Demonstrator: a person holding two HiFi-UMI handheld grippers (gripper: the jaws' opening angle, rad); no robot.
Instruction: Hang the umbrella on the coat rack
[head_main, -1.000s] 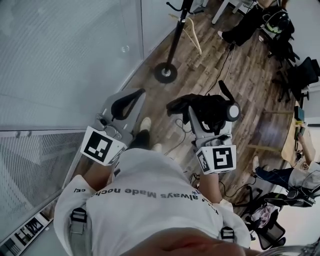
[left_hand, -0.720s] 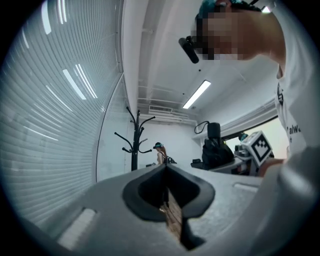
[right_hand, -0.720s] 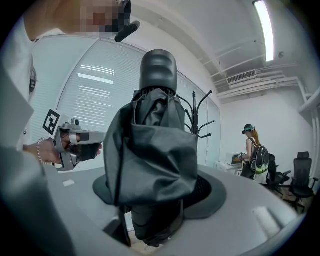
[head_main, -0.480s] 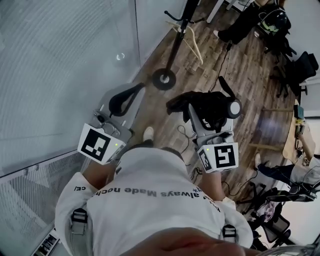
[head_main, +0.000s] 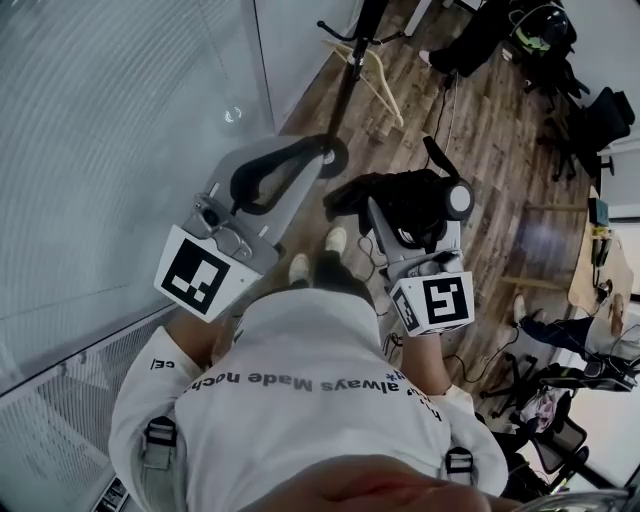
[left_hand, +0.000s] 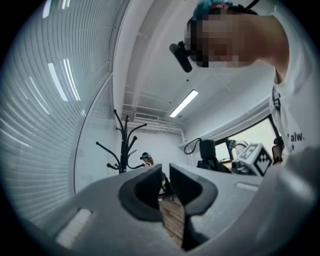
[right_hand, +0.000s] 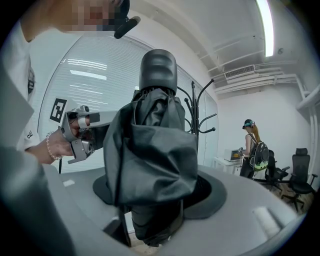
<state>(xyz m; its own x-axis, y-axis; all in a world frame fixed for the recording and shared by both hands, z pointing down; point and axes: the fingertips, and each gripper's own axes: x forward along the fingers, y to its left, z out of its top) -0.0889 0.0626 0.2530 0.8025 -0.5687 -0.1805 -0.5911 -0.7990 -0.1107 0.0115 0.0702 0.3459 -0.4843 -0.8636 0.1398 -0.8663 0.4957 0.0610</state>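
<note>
Umbrella (right_hand: 152, 150), folded, stands clamped in our right gripper (head_main: 420, 235), jaws set wide around it, the coat rack (left_hand: 123, 142) ahead and well apart, so we should hold firm and walk closer while our left gripper (left_hand: 165, 182), jaws just opened slightly on nothing, readies to help.

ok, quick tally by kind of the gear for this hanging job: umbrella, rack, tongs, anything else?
umbrella: 1
coat rack: 1
hanger: 1
tongs: 2 (left tongs, jaws have just been opening, nothing between them; right tongs, shut on the umbrella)
Total: 5
</note>
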